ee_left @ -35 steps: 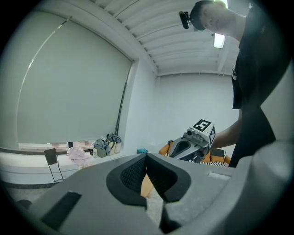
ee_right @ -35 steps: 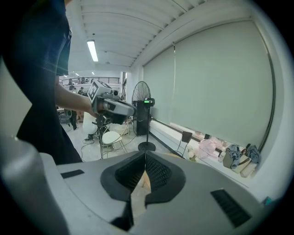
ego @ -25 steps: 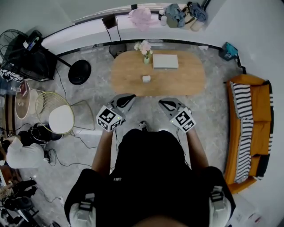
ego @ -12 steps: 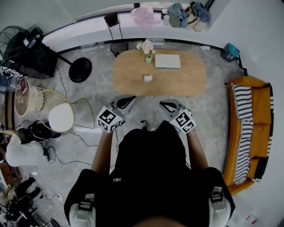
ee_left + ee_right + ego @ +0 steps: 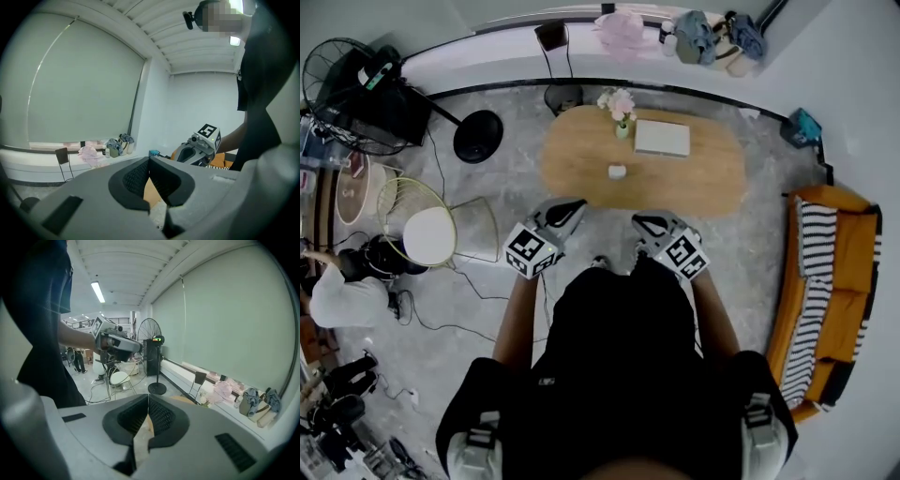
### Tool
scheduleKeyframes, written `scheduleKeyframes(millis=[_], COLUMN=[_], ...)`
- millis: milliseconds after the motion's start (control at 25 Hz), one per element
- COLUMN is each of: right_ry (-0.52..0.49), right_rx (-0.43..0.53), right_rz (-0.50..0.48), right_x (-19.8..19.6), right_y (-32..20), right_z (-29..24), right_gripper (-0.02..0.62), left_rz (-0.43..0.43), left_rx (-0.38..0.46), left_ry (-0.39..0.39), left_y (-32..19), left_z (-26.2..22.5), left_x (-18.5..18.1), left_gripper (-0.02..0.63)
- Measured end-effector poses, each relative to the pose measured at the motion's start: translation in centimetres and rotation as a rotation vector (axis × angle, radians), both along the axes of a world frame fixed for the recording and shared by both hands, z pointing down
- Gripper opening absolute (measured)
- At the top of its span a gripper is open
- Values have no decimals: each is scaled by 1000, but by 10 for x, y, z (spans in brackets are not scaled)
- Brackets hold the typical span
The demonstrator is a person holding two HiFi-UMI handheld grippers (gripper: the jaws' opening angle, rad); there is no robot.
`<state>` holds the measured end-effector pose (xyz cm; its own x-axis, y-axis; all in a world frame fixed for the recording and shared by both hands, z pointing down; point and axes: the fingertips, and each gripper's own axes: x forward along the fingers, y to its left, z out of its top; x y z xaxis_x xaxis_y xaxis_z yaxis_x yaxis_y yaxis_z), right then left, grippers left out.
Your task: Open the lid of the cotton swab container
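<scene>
The cotton swab container [image 5: 617, 172] is a small white box on the oval wooden table [image 5: 712, 178], well ahead of me, its lid down. My left gripper [image 5: 573, 205] and right gripper [image 5: 638, 223] hover near my waist, short of the table's near edge, both shut with nothing between their jaws. In the left gripper view my own jaws [image 5: 149, 161] meet, and the right gripper [image 5: 202, 143] shows beyond them. In the right gripper view the jaws [image 5: 148, 404] are likewise pressed together, with the left gripper [image 5: 115, 341] to the upper left.
On the table stand a flower vase [image 5: 622, 127] and a flat white box [image 5: 662, 138]. A fan's round base [image 5: 478, 136] and wire chairs [image 5: 428, 236] are at the left, with cables on the floor. An orange sofa [image 5: 820, 281] lines the right. A person [image 5: 337, 300] crouches at far left.
The table and the room have slid lower and to the right in the head view, the table now nearer. Both grippers keep their places before my body and stay shut.
</scene>
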<state>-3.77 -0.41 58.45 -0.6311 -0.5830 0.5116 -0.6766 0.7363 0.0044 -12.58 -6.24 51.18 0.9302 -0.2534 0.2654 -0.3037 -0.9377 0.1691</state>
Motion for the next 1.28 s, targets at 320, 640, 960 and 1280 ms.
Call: scheduleKeyframes(millis=[320,640,960,1280], right_ry=[30,29,33,58], right_rx=[3,-21,-56,-91], right_rz=[-122,-204,-299,-358], right_x=[30,61,70,72], right_y=[-30,-32,-26,-25], right_z=[-6,6,26,46], right_gripper=[-3,-3,-3,-3], left_rz=[-100,-188,-299,-348], left_rx=[-1,1,-20,-41], left_ry=[9,-8,-24,-10], left_y=[-16,-12,0,10], left_z=[-6,-3,5,20], left_x=[32,54,52,48], left_gripper=[0,0,0,0])
